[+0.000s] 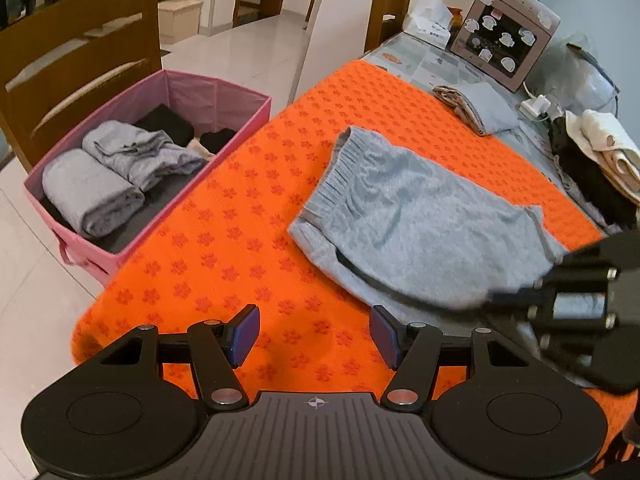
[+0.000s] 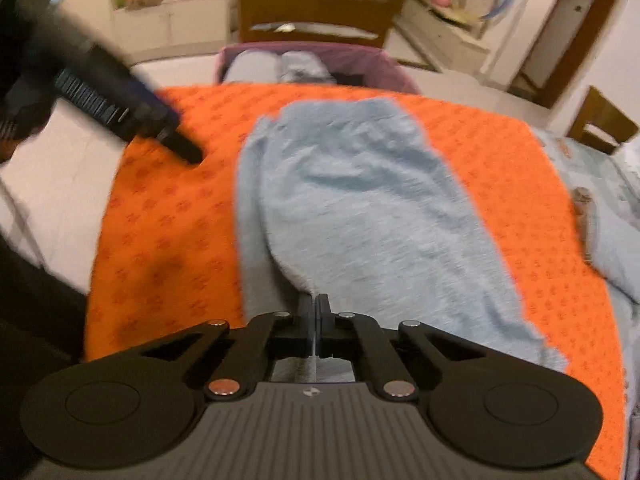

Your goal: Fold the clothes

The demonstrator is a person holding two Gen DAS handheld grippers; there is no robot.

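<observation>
Left wrist view: left hand-held gripper (image 1: 314,336) gapes empty; pink bin (image 1: 218,94) ahead-left. Right hand-held gripper (image 2: 316,312) pinches grey shorts (image 2: 360,200).

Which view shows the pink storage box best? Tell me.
The left wrist view: the pink storage box sits open, its rolled grey clothes clear. The right wrist view shows only its blurred far rim beyond the orange cloth.

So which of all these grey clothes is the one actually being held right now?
The light grey shorts spread flat on the orange cloth; the right gripper is shut on their edge. The other grey pieces lie folded in the pink box.
</observation>
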